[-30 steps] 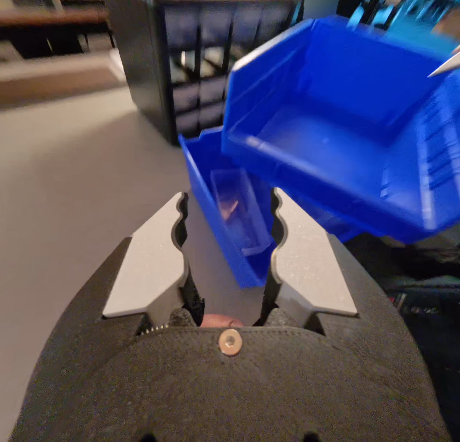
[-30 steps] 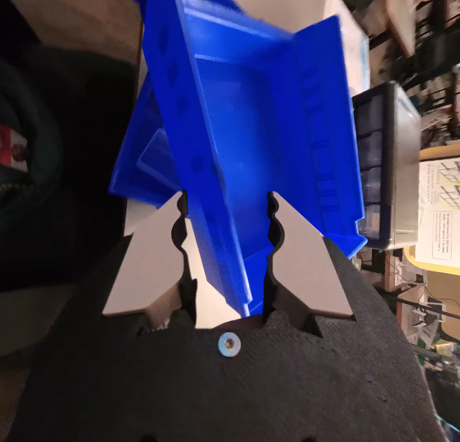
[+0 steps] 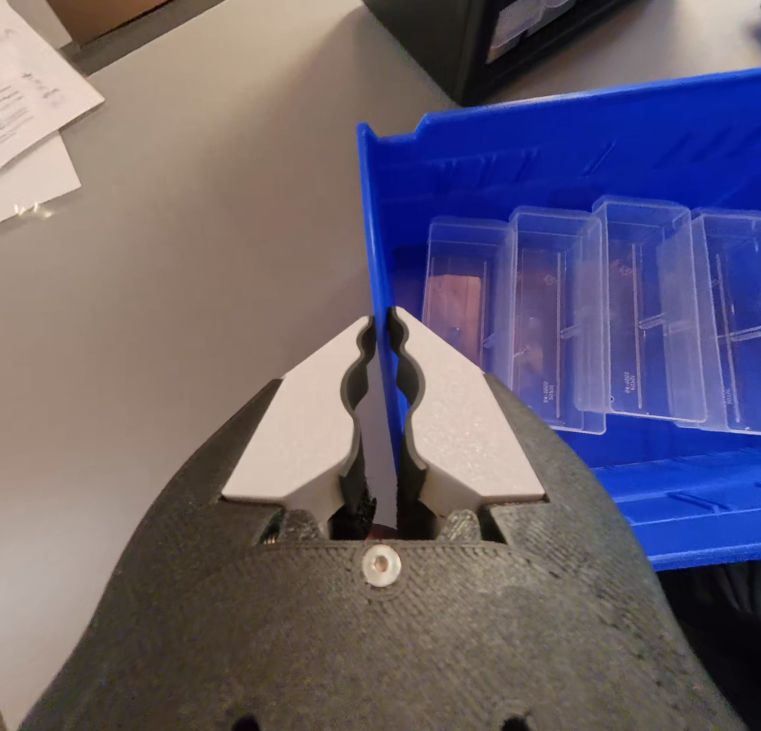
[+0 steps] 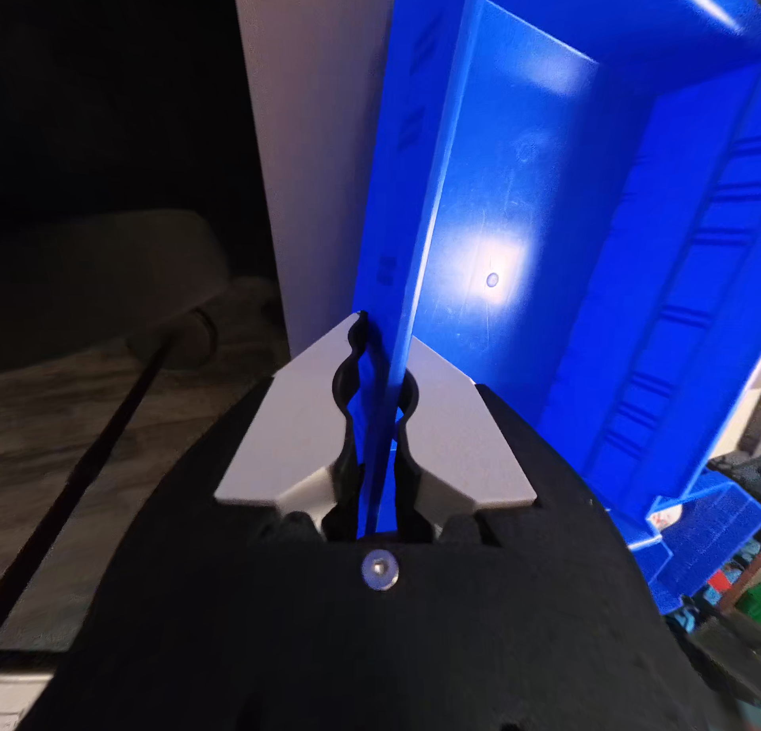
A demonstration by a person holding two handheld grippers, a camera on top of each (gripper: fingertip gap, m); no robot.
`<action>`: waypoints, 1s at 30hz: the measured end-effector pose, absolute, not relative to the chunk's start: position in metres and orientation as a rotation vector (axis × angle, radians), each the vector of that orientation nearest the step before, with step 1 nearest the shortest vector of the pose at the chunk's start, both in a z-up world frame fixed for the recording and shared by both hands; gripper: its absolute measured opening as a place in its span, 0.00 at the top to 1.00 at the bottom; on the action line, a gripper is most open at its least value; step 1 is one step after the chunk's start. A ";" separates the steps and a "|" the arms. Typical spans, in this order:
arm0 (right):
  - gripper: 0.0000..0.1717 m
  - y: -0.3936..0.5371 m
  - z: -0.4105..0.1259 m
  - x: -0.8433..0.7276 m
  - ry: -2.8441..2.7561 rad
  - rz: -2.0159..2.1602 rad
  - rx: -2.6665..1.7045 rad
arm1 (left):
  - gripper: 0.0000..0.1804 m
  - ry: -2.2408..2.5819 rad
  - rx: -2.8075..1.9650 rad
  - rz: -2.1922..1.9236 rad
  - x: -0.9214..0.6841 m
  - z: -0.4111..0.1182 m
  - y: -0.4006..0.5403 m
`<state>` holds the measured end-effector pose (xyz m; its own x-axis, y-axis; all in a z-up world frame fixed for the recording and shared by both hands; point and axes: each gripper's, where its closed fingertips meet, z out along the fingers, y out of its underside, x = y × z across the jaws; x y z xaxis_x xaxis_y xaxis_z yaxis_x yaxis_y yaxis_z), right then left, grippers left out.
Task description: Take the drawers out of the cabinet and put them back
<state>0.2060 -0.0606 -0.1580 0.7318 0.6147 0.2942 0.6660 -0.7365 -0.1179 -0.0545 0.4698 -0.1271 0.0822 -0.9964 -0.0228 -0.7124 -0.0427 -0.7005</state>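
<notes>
The left gripper [image 3: 382, 320] pinched the side wall of a blue bin [image 3: 576, 143], both pads pressed on the thin plastic. Inside that bin lay a row of clear drawers [image 3: 597, 312]. The black cabinet [image 3: 514, 24] stood just beyond the bin on the grey table [image 3: 206, 217]. The right gripper [image 4: 385, 332] was clamped on the wall of an empty blue bin [image 4: 514, 176].
</notes>
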 end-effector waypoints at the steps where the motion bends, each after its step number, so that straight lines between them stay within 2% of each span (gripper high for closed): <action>1: 0.96 -0.066 -0.168 0.212 -1.037 -0.347 -2.747 | 0.97 1.679 -1.833 -0.668 -0.057 -0.127 0.478; 5: 0.93 -0.062 -0.175 0.243 -0.977 -0.415 -2.719 | 0.86 1.595 -1.900 -0.546 -0.066 -0.126 0.522; 8: 0.85 -0.063 -0.171 0.295 -0.895 -0.684 -2.709 | 0.77 1.391 -1.892 -0.419 -0.075 -0.109 0.556; 11: 0.73 -0.070 -0.154 0.340 -0.667 -0.983 -2.659 | 0.69 1.156 -1.811 -0.502 -0.084 -0.075 0.547; 13: 0.72 -0.076 -0.144 0.345 -0.471 -1.051 -2.582 | 0.62 1.047 -1.746 -0.561 -0.096 -0.060 0.516; 19: 0.63 -0.068 -0.120 0.303 0.271 -0.871 -2.066 | 0.50 0.741 -1.640 -0.772 -0.137 -0.065 0.399; 23: 0.50 -0.048 -0.124 0.267 0.663 -0.606 -1.711 | 0.39 0.539 -1.665 -0.828 -0.148 -0.090 0.360; 27: 0.28 -0.016 -0.150 0.258 0.770 -0.662 -1.734 | 0.31 0.595 -1.638 -0.802 -0.122 -0.102 0.328; 30: 0.24 -0.005 -0.150 0.265 0.816 -0.676 -1.742 | 0.26 0.687 -1.631 -0.692 -0.103 -0.110 0.316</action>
<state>0.2647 -0.0050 -0.1501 0.6081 -0.7920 0.0541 -0.2003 -0.2190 -0.9549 -0.1032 0.3163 -0.1104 0.6518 -0.7550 0.0714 -0.0661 -0.1504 -0.9864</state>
